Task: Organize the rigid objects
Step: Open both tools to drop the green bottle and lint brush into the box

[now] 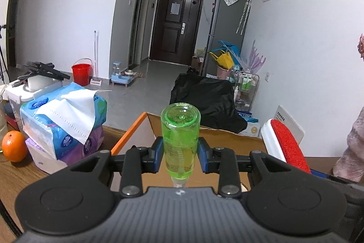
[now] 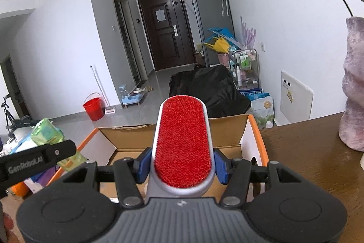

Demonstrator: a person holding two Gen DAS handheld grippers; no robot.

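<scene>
Green bottle [image 1: 180, 140]: clear, liquid-filled, centre of left wrist frame, clamped between the blue pads [image 1: 157, 157] of the left tool [image 1: 180, 157]. Long axis runs forward and up along the fingers, base away from the camera, neck toward the tool body.

Lint brush [image 2: 183, 147]: red pile face up, white body, centre of right wrist frame, clamped in the right tool [image 2: 182, 166]. Long axis likewise along the fingers.

Cardboard box [image 2: 229, 136]: open-topped, orange outer edges, standing on the wooden bench [image 2: 307, 152]. It lies directly ahead of and below both tools; each held item projects over its opening. Judgement: both are about equally near, side by side, bottle to the left of brush. Lowering into the box looks like the coming move.

Surroundings: tissue packs [image 1: 66, 124] and orange [image 1: 14, 147] at lower left of the left wrist frame; pinkish vase [image 2: 353, 88] at right edge of the right wrist frame.
</scene>
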